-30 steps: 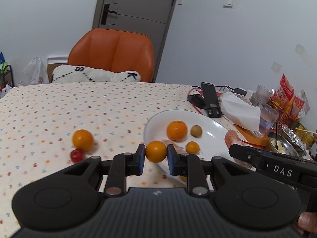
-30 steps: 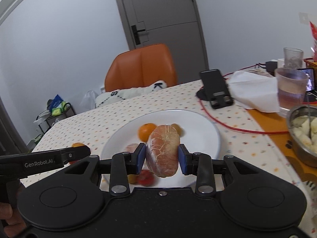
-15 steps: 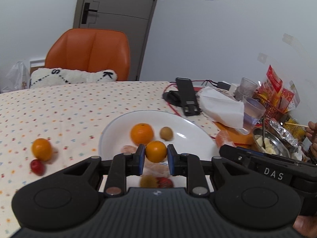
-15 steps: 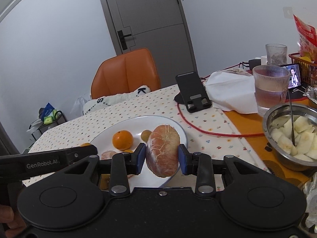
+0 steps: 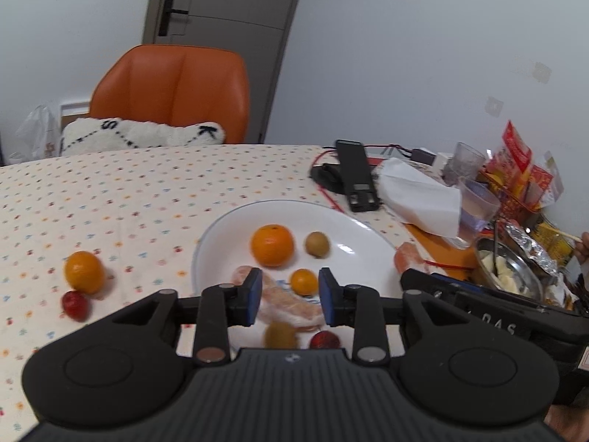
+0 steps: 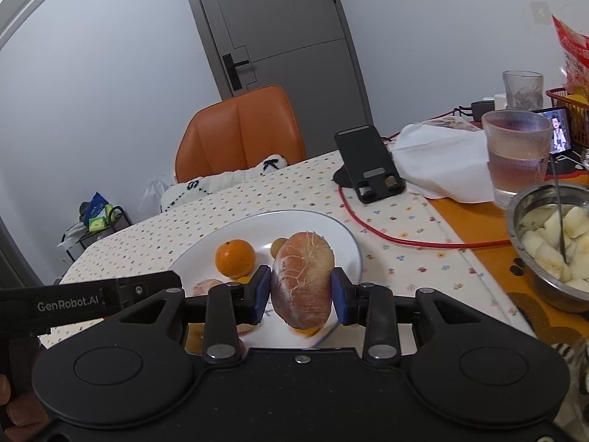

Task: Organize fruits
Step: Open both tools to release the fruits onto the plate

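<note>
Left gripper (image 5: 290, 296) parted, empty; right gripper (image 6: 300, 294) clamped, loaded.

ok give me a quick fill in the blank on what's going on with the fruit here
1. The right gripper is shut on a peeled ____ segment.
2. The left gripper is ____ and holds nothing.
3. The largest orange lies on the white ____.
4. The small red fruit off the plate lies beside an ____ on the tablecloth.

Missing words: grapefruit; open; plate; orange
</note>
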### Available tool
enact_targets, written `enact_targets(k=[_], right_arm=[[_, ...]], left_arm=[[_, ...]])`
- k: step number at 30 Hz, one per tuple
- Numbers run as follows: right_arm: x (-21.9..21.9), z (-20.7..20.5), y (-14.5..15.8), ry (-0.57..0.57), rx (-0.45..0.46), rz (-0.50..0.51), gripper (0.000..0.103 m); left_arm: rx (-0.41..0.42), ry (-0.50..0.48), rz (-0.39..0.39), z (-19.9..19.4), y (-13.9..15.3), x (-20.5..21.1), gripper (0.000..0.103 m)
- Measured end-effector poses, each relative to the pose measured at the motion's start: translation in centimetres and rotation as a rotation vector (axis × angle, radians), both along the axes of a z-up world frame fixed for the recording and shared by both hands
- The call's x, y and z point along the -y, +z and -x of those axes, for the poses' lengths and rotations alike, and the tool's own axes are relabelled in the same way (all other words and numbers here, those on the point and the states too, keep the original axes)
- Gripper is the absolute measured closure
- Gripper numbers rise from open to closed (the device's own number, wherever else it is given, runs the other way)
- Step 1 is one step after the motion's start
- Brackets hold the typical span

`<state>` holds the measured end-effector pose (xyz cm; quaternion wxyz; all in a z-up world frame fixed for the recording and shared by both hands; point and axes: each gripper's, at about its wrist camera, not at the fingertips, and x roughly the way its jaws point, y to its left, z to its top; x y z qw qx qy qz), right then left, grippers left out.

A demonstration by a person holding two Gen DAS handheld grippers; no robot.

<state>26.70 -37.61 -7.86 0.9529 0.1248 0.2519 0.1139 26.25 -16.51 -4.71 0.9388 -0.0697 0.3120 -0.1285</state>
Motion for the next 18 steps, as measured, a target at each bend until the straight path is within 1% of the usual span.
enact_targets(k=[2, 3, 4, 5, 7, 9, 12, 18], right_arm=[[-0.5, 0.0, 0.1, 0.018, 0.002, 0.009, 0.060], [-0.7, 0.0, 0.2, 0.023, 0.002, 0.017, 0.053], [-0.9, 0.2, 0.3, 0.027, 0.007, 0.021, 0.049], [-1.1, 0.4, 0.4, 0.029, 0.014, 0.023, 0.045], [-1.3, 0.7, 0.5, 0.034, 0.016, 0.026, 0.044], [-1.5, 0.9, 0.5, 0.036, 0.008, 0.022, 0.044], [-1.8, 1.2, 0.6, 0.040, 0.001, 0.022, 0.043], [-2.7, 1.9, 1.1, 0.056, 0.003, 0.034, 0.042]], left_arm=[[0.001, 0.018, -0.006, 0.2, 0.0, -0.5, 0.062], [0.001, 0.027, -0.009, 0.2, 0.1, -0.8, 0.055], [0.001, 0.037, -0.010, 0.4, 0.1, -1.0, 0.047], [-0.002, 0.045, -0.011, 0.5, 0.1, -1.3, 0.043], [-0.007, 0.060, -0.009, 0.8, 0.2, -1.8, 0.029], [0.003, 0.077, -0.016, 1.2, 0.3, -2.2, 0.025], [0.009, 0.100, -0.031, 1.6, 0.4, -2.8, 0.023], [0.016, 0.134, -0.022, 2.5, 0.8, -4.3, 0.017]])
